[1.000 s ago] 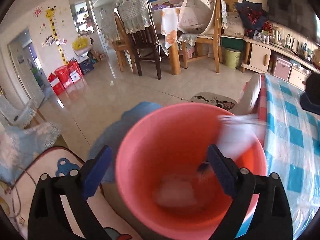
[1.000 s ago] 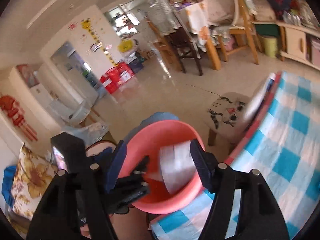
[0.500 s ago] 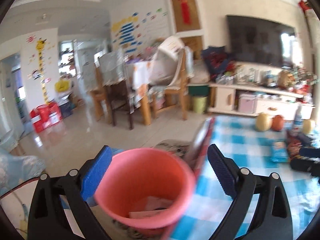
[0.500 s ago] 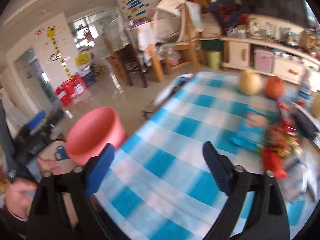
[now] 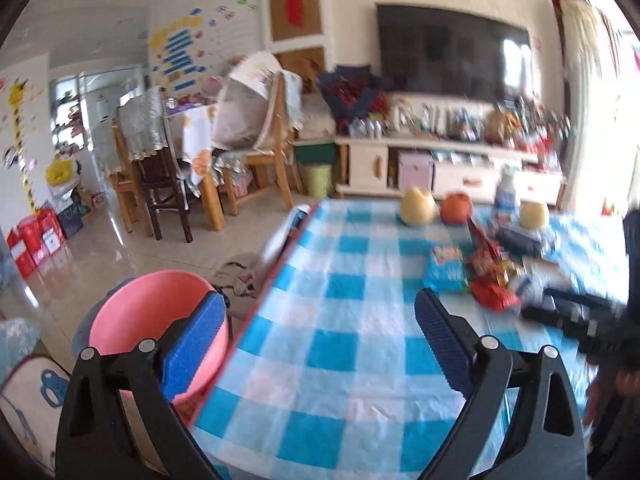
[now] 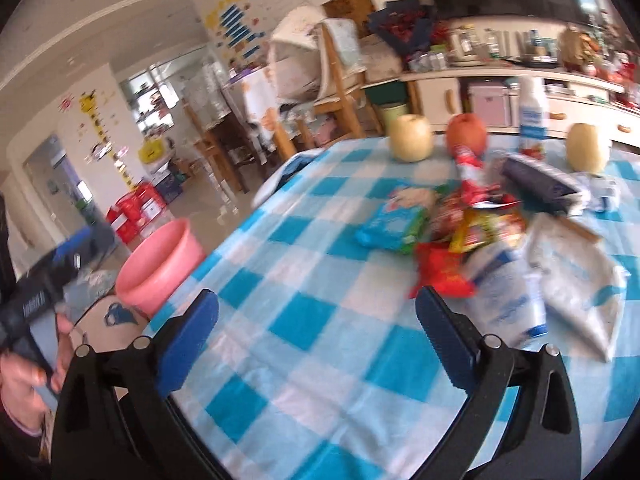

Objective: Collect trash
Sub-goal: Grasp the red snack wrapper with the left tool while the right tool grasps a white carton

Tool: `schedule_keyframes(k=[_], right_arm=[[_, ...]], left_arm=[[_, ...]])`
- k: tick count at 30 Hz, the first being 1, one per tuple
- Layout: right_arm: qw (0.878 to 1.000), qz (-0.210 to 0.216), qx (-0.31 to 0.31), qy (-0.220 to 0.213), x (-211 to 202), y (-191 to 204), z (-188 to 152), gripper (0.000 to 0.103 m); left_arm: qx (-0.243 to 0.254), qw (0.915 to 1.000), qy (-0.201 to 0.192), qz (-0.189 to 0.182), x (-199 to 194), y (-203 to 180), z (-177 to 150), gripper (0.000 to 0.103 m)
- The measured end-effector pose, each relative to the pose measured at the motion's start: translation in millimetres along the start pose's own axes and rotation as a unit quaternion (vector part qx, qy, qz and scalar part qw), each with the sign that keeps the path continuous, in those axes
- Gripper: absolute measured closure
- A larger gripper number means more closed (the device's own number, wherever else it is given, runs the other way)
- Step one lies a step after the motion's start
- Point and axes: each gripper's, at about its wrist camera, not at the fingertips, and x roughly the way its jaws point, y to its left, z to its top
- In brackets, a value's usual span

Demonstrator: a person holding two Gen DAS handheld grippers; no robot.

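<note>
Pink bucket beside the checked surface, contents hidden; wrappers heaped on it. Both tongs open, empty.

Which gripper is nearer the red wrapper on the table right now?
Right. The right gripper hangs open with the red wrapper just beyond its right fingertip. The left gripper, also open, is back near the pink bucket, farther from the wrapper.

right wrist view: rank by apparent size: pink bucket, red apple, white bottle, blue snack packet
1. pink bucket
2. blue snack packet
3. white bottle and red apple: look alike in area, not ranked.
All at different distances from the camera, so true sizes are unsure.
</note>
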Motion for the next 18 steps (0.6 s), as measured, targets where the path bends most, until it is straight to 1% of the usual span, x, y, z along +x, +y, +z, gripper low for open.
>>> schedule_keyframes(k=[3,6,11,14,18], right_arm=[[0.999,-0.026,0.019,-0.014,-10,-23,8,0.004],[0.997,-0.049,0.039,-0.033,-22,-49,14,0.004],[0.993,-0.092,0.050,-0.054,-40,-86,27,0.004],[0.991,-0.101,0.069,-0.060,-49,-112,35,0.004],[0.984,-0.128,0.098,-0.070,-55,-152,46,0.004]], left_arm=[[0.028,0.9992,0.026,-0.015,12,-22,-6,0.008],[0.047,0.9979,0.037,-0.024,17,-42,-12,0.008],[0.072,0.9948,0.058,-0.043,27,-75,-13,0.008],[0.078,0.9931,0.068,-0.056,36,-92,-11,0.008],[0.076,0.9909,0.075,-0.081,54,-114,3,0.008]])
